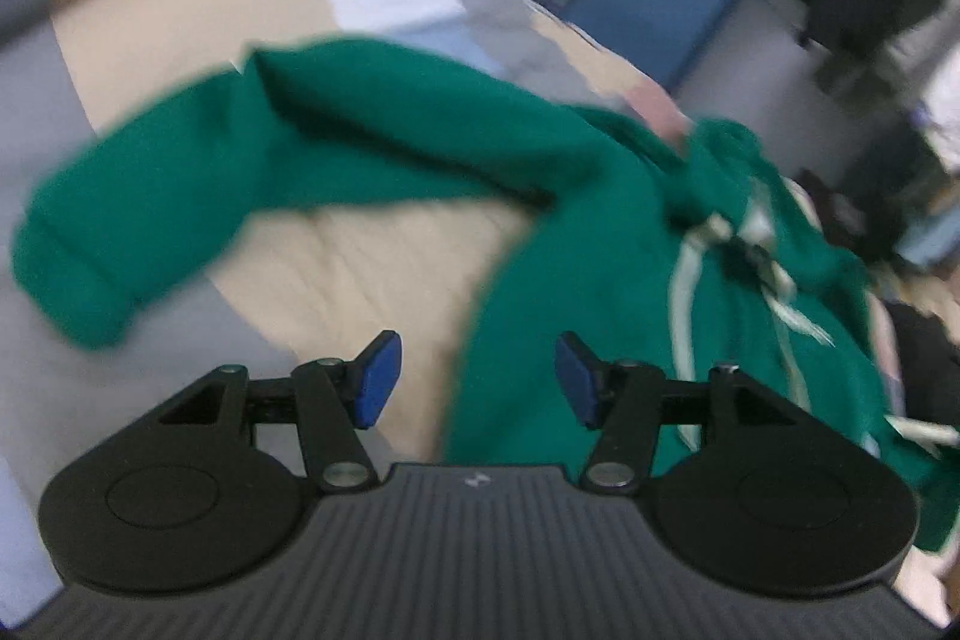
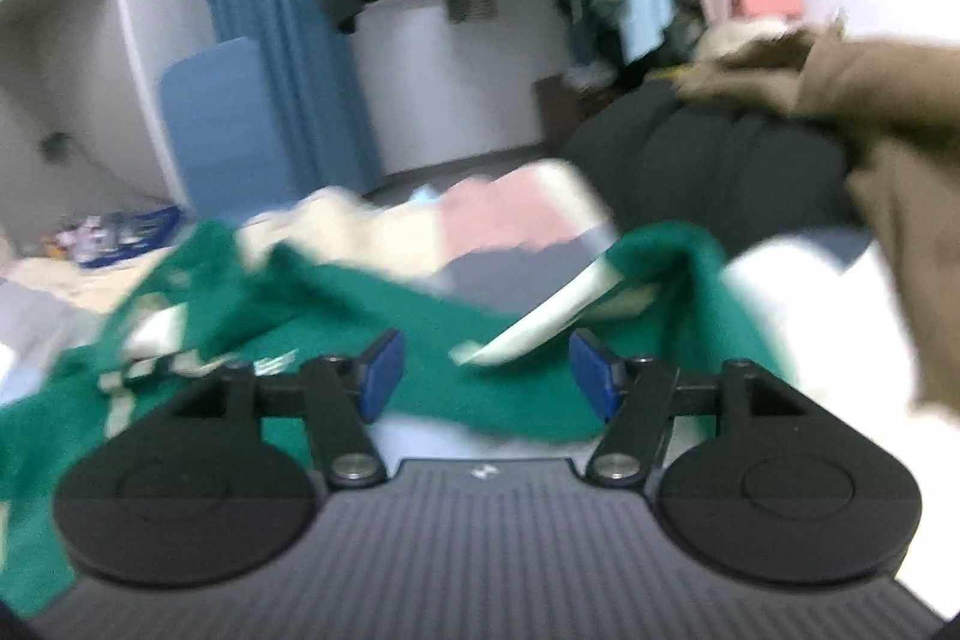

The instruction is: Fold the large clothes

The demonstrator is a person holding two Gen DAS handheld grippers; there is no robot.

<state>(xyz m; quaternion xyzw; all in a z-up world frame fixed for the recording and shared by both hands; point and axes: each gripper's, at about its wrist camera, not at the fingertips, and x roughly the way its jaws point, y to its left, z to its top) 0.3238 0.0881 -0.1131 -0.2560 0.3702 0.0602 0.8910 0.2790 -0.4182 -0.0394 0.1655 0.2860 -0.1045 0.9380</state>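
Your left gripper [image 1: 477, 379] gaping and empty, green hoodie [image 1: 600, 196] sprawled at twelve o'clock, your right gripper [image 2: 486, 373] likewise spread wide above it.

The bed [image 1: 372, 244] is covered by a quilt in beige, grey, white and pink blocks, and the green sweater [image 1: 372, 142] lies crumpled straight on it, one sleeve stretched out over the beige part. Beyond the sweater, seen from the right wrist, a black garment [image 2: 720, 166] is heaped on the bed with a brown garment [image 2: 870, 112] draped partly over it. Something white [image 2: 810, 310] lies just beside the sweater's edge, too blurred to identify.
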